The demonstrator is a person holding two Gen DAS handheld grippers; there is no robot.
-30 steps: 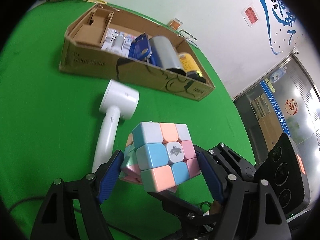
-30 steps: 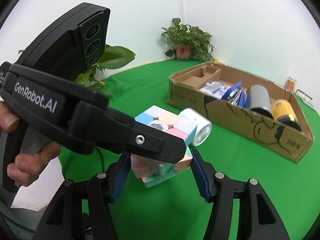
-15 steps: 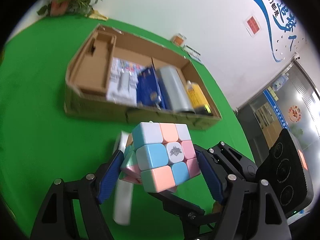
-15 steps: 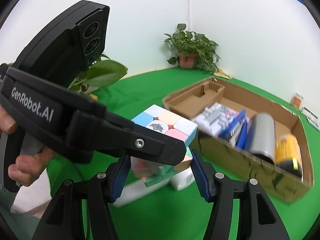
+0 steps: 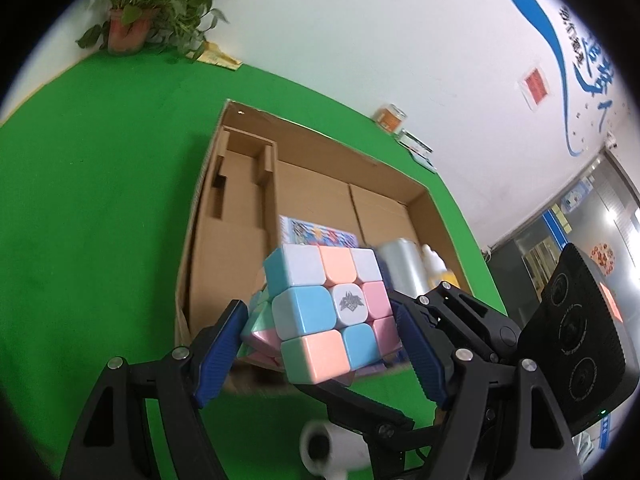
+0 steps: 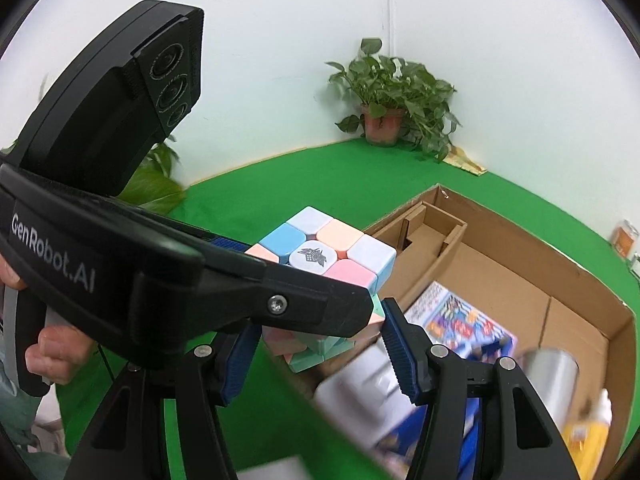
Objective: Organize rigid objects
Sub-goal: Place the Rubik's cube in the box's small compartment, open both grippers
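Note:
A pastel puzzle cube [image 5: 328,312] hangs in the air over the near wall of an open cardboard box [image 5: 192,240]. My left gripper [image 5: 318,314] is shut on it, blue pads pressing its left and right sides. In the right wrist view the cube [image 6: 324,248] also sits between the blue pads of my right gripper [image 6: 318,330], which is shut on its lower part. The left gripper's black finger [image 6: 280,300] crosses in front of the cube there. A finger of the right gripper [image 5: 352,404] shows under the cube in the left wrist view.
The box [image 6: 520,240] holds a silver can [image 5: 400,268], a yellow bottle [image 5: 436,268], a colourful booklet [image 5: 316,236] and a cardboard insert at its left end. A white hair dryer [image 5: 332,448] lies on the green cloth below. A potted plant [image 5: 152,8] stands in the corner.
Both grippers have carried the cube together across the green cloth to the box. The hair dryer has slid from beside the cube to below it, and the box now fills the view.

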